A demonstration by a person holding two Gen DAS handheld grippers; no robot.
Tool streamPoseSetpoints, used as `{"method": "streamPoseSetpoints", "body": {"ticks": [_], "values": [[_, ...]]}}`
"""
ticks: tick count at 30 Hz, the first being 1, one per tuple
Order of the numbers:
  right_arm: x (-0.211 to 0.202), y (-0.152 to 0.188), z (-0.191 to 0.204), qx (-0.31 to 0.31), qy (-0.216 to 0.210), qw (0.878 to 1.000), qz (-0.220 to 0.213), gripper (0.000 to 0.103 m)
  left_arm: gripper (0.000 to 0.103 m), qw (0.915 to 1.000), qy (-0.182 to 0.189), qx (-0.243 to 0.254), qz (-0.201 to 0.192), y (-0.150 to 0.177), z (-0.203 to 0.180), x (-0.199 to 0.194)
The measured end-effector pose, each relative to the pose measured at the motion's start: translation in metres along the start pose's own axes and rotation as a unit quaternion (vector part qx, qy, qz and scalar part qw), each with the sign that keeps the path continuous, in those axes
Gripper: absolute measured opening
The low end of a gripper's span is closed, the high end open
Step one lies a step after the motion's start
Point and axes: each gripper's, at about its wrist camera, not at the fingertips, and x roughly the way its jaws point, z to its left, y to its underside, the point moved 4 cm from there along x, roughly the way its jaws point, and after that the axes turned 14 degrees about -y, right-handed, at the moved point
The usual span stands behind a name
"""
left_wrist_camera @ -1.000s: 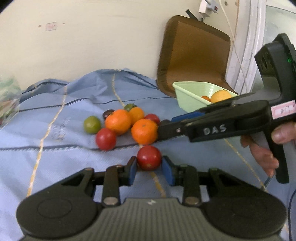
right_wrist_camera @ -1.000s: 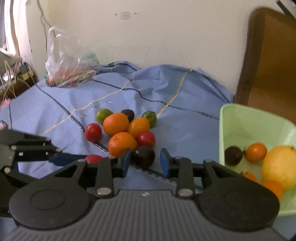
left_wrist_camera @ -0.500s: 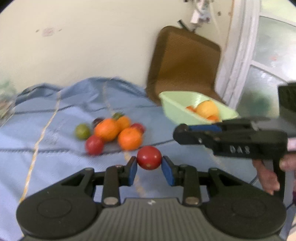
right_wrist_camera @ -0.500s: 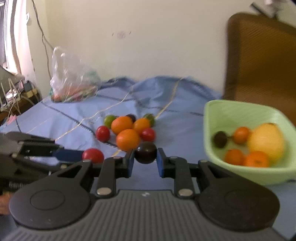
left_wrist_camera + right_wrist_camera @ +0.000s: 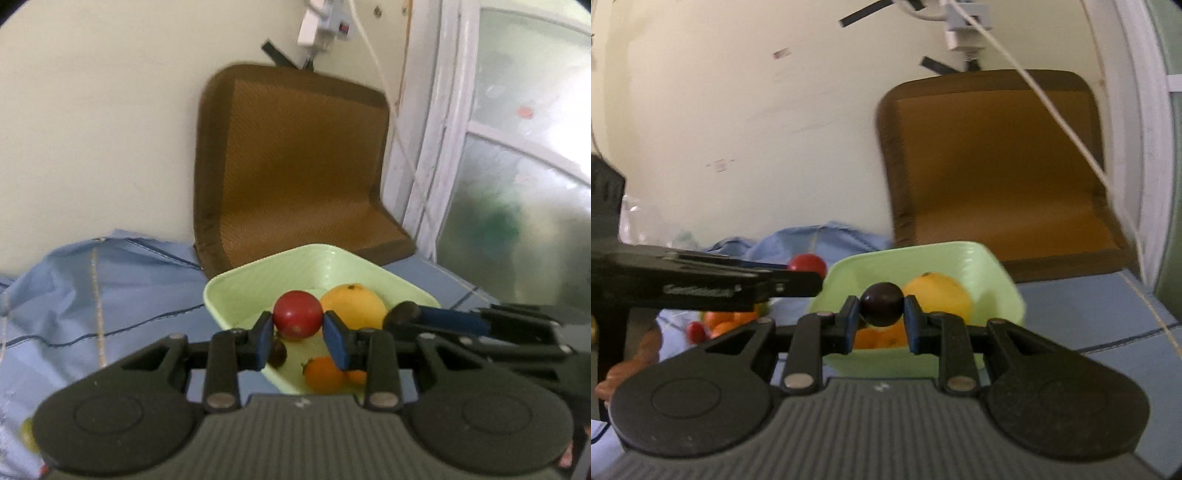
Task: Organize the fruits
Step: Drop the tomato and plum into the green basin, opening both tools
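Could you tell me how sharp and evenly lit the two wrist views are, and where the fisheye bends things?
Left wrist view: red fruit fairly sharp, window glaring, its frame bowed. Right wrist view: dark fruit clear, the loose fruit pile smeared; the chair leans with the lens.

Left gripper [image 5: 297, 334] clamped, pointing slightly downward; right gripper [image 5: 881, 320] likewise clamped, just beside it, fingers [image 5: 443, 318] crossing in from the right.

No readable text — the left claw's [image 5: 798, 282] side lettering is blurred.
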Motion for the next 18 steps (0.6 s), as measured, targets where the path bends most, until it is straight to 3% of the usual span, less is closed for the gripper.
{"method": "streamPoseSetpoints", "body": {"ticks": [4, 6, 7, 12, 18], "values": [[0.012, 0.005, -0.006, -0.004, 0.004, 1.000, 0.001, 0.029, 0.034, 0.9997, -0.015, 0.009, 0.016, 0.000, -0.007, 0.023], [0.015, 0.008, -0.007, -0.014, 0.000, 1.000, 0.002, 0.031, 0.049, 0.9993, -0.027, 0.019, 0.016, 0.002, -0.009, 0.027], [0.018, 0.010, -0.006, -0.016, -0.004, 1.000, 0.002, 0.031, 0.052, 0.9991, -0.032, 0.023, 0.013, 0.003, -0.010, 0.027], [0.016, 0.013, -0.009, -0.012, -0.005, 1.000, -0.010, 0.034, 0.052, 0.9992, -0.037, 0.014, 0.002, -0.002, 0.000, 0.016], [-0.009, 0.000, -0.014, 0.012, 0.010, 0.998, -0.067, 0.034, 0.052, 0.9957, -0.055, -0.060, -0.045, -0.012, 0.058, -0.040]]}}
